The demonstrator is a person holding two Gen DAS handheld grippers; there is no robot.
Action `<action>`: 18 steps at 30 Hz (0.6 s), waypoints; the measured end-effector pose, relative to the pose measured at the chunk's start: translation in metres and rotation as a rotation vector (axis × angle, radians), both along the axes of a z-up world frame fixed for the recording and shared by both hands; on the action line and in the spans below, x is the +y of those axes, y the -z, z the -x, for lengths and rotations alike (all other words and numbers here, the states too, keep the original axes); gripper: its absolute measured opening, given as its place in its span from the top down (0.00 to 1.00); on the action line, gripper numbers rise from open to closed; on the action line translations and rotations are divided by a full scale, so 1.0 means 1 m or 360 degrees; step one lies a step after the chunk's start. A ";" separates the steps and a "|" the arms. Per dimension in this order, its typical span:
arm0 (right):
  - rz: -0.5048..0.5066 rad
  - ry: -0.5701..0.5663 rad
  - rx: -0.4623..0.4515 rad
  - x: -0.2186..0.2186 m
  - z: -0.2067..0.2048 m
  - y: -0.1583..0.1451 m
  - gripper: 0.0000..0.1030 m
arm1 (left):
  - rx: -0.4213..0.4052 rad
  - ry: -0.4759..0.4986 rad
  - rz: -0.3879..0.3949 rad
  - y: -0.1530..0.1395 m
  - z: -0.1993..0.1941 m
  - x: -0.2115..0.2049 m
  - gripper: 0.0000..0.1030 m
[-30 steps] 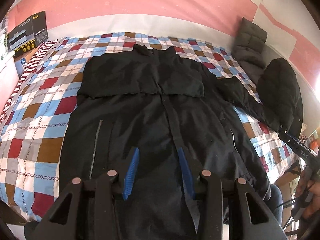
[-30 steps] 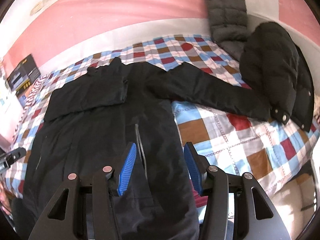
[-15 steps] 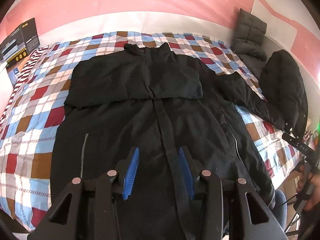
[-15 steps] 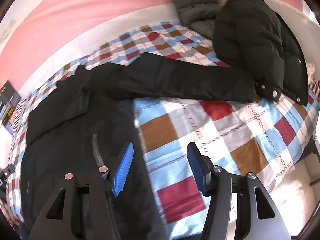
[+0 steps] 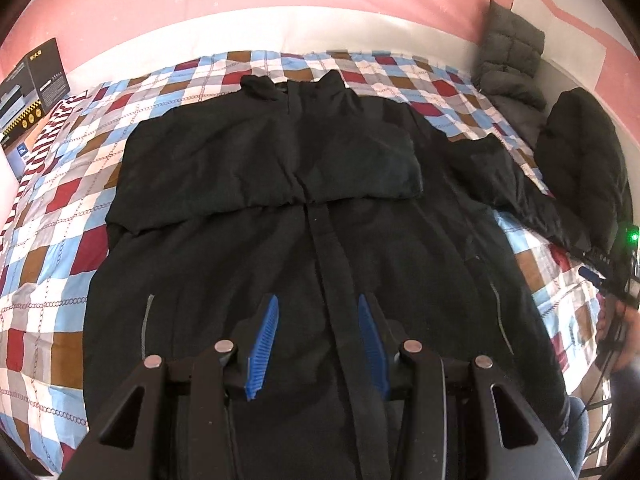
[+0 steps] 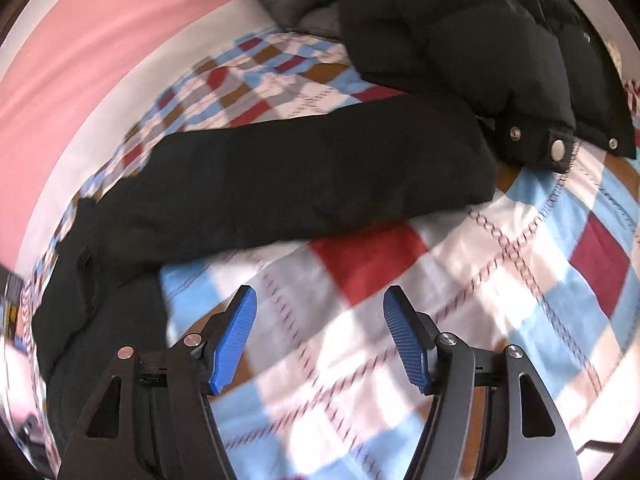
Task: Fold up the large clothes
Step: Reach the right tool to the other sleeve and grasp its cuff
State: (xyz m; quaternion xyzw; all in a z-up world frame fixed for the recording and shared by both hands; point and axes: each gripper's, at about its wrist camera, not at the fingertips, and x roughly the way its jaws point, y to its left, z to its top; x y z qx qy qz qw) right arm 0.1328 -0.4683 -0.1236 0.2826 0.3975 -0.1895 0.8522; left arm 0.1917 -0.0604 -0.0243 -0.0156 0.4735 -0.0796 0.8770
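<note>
A long black coat (image 5: 304,216) lies flat, front up, on the checked bedspread (image 5: 52,240). One sleeve is folded across its chest; the other sleeve (image 6: 304,184) stretches out to the right over the bedspread (image 6: 400,304). My left gripper (image 5: 316,340) is open and empty above the coat's lower middle. My right gripper (image 6: 320,336) is open and empty, low over bare bedspread just in front of the outstretched sleeve. The right gripper also shows at the right edge of the left wrist view (image 5: 600,268).
A black puffer jacket (image 6: 480,40) with snap buttons lies at the sleeve's cuff end, also in the left wrist view (image 5: 584,160). A grey quilted garment (image 5: 512,60) leans on the pink wall. A black box (image 5: 32,80) stands at the bed's far left.
My right gripper has swung right and down, from over the coat's body to close above the bedspread by the outstretched sleeve. My left gripper has drifted slightly toward the coat's centre. Both stay open.
</note>
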 end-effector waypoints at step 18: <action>-0.0191 0.0373 -0.0130 -0.076 -0.042 0.011 0.76 | 0.0056 -0.0053 -0.0010 0.028 -0.030 0.007 0.58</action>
